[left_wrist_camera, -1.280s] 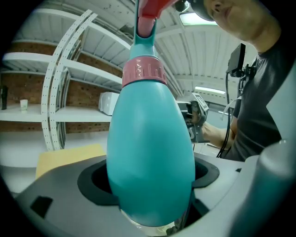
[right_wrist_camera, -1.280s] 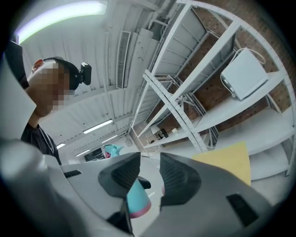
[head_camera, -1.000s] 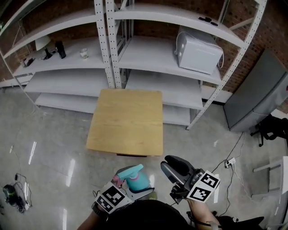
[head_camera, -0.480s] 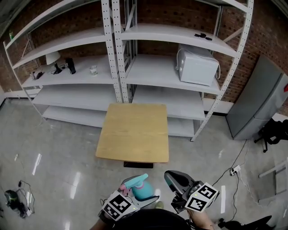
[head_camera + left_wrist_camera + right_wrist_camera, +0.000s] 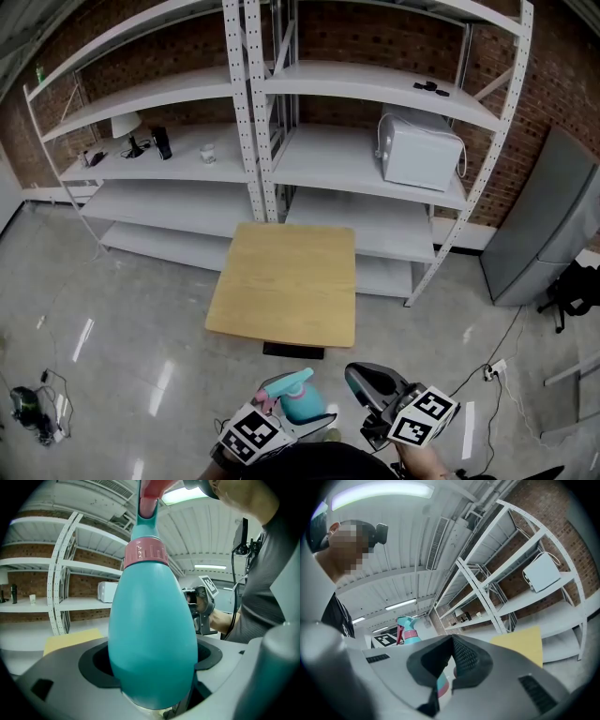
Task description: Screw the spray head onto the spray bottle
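Two grippers hang close to the person's body, with the desk [image 5: 286,281] well ahead of both sets of jaws. The left gripper [image 5: 296,422] has its jaws spread wide and clamped on the belly of the teal spray bottle [image 5: 152,634]. The bottle's neck rises beyond the jaws, with the pink collar [image 5: 145,554] and spray head [image 5: 284,382] already on top; whether the thread is fully tight cannot be told. The right gripper [image 5: 452,667] has its jaws pressed together with nothing held, just beside the bottle. The bottle looks like smooth, stiff plastic, probably light, though its opaque wall hides any liquid. Its rounded, tapering body is likely to slip or spin under a twist, so the widest part between the left jaws seems the best hold. The ribbed collar, not the thin trigger, is likely the safest place for the right jaws to turn the head.
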Demonstrator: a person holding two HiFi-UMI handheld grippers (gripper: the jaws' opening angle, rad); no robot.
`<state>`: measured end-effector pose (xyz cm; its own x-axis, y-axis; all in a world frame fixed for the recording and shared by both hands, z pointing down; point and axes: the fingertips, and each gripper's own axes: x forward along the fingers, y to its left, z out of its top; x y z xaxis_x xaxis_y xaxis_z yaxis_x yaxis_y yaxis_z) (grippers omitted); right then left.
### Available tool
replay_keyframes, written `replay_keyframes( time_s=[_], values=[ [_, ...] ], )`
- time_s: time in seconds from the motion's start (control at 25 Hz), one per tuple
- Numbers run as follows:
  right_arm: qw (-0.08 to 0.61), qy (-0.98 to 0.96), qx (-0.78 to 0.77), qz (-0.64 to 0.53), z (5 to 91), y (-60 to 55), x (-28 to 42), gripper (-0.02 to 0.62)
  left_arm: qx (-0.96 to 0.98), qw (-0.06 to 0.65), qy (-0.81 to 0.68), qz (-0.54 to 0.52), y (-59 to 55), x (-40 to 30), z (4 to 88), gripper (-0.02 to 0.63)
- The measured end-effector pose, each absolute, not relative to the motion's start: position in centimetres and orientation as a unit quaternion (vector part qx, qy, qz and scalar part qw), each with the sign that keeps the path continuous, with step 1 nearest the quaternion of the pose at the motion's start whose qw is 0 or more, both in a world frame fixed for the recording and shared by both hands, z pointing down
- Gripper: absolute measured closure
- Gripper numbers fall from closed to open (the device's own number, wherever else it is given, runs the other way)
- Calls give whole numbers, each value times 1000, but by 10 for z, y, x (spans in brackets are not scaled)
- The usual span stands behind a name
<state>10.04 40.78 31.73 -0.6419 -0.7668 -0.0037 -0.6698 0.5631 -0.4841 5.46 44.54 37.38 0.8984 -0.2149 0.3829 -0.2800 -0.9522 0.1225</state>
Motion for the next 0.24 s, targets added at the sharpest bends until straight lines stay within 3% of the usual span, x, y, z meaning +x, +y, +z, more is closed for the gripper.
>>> replay_keyframes(
  time_s=[0.24],
  values=[
    [104, 882, -400, -229, 317, 404, 107, 594, 969, 94, -134, 185, 443, 63, 375, 196]
  ],
)
